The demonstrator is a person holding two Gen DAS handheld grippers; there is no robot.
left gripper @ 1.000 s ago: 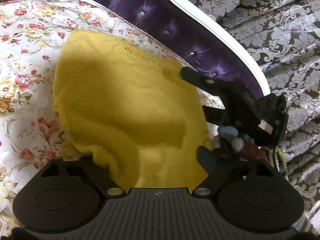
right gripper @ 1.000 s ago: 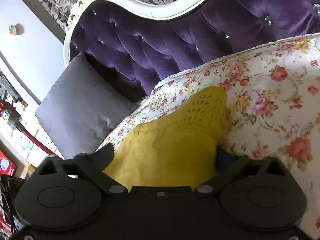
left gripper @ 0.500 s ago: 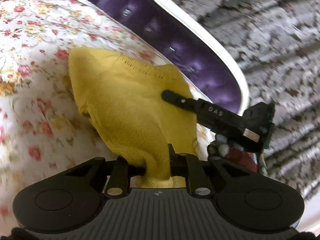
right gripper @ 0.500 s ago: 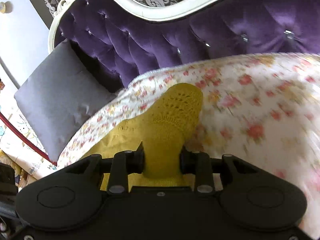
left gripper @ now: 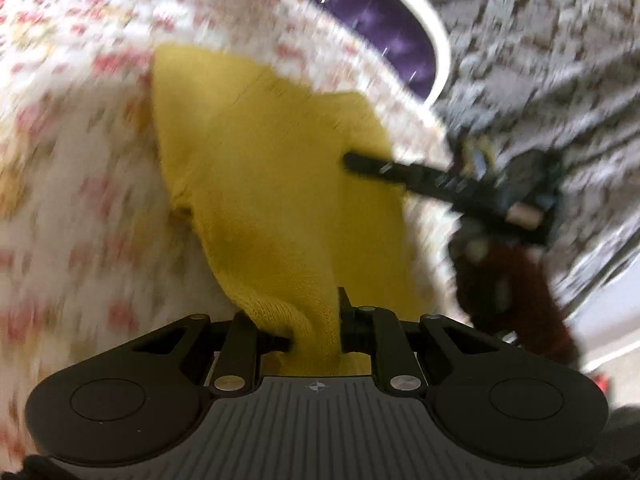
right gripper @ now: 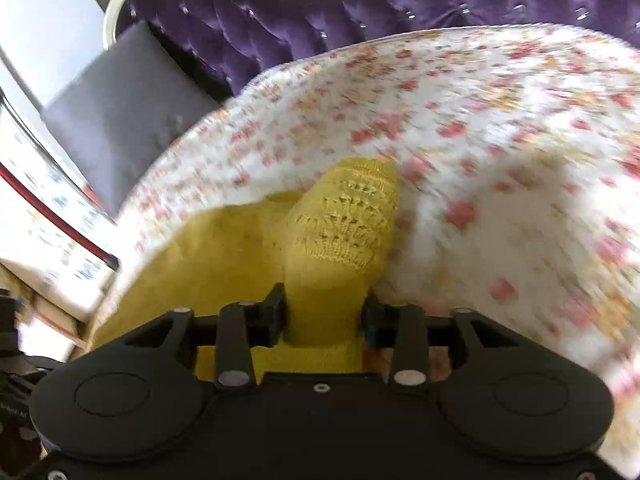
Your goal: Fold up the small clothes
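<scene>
My left gripper (left gripper: 314, 330) is clenched on a bunched fold of the yellow knit garment (left gripper: 272, 184), which drapes away over the floral bedspread (left gripper: 72, 184) toward its far edge by the purple tufted headboard (left gripper: 376, 12). The view is motion-blurred. My right gripper (right gripper: 324, 312) has the garment's lacy knit end (right gripper: 348, 220) between its fingers; the jaws are opening, though cloth fills the gap and both fingers touch it. From the left wrist view, that gripper's finger (left gripper: 384, 170) reaches onto the garment's right side. A grey cushion (right gripper: 120, 108) sits against the headboard at the bed's left corner.
</scene>
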